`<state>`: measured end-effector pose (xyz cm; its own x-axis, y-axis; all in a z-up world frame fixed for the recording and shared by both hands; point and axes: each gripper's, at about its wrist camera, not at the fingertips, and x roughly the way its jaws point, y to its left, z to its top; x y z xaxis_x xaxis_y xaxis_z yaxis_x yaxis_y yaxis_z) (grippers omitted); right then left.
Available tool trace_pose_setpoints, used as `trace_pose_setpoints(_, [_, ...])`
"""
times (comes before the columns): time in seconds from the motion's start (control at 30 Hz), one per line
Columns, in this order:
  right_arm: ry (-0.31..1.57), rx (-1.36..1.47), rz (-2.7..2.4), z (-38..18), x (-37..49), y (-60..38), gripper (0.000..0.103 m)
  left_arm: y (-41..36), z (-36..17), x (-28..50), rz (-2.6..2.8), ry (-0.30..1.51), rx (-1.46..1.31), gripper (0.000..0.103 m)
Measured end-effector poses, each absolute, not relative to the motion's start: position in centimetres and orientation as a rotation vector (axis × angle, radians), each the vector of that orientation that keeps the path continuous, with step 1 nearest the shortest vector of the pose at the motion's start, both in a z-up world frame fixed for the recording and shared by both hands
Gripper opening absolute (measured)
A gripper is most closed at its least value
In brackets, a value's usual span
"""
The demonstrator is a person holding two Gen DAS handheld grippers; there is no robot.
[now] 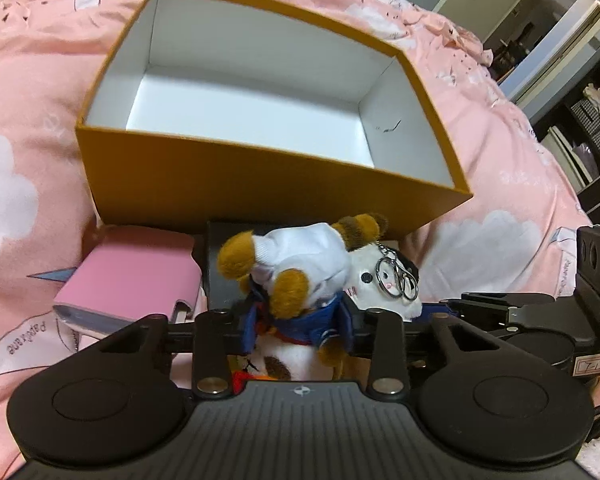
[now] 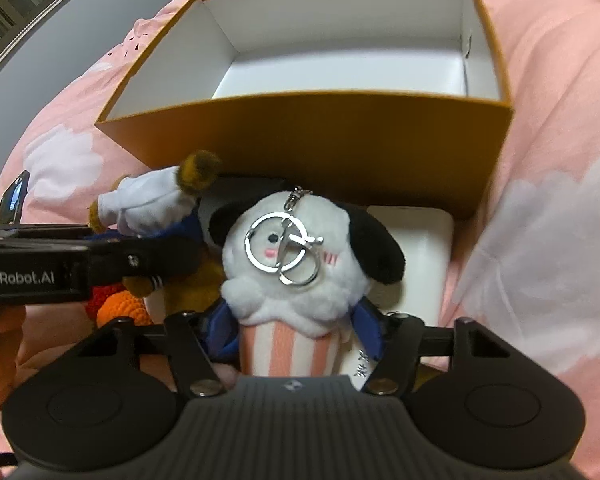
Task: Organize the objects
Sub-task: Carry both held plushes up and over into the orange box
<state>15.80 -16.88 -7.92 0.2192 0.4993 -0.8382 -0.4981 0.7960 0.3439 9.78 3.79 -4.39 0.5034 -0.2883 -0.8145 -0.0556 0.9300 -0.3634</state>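
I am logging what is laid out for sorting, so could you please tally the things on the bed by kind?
Plush toys: 2, the brown toy and the white puppy.
Boxes: 1, the orange box.
Flat cases: 2, the pink case and the white case.
Knitted items: 1, the orange knit.
Total: 6.
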Motion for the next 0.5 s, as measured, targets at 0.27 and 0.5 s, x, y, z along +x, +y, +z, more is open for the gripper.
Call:
trace_pose_setpoints(0.27, [1.079,-0.035,0.689,-4.5,14.8,-18.5,0.060,4.2,-1.6,9.1,-0.162,0.985,-0.375,0.041])
trace_pose_setpoints(0.5, [0.967,-0.002,0.718,0.3,15.1,-19.8,0.059,4.9,2.2,9.5,-0.197,0.949,-0.356,0.041])
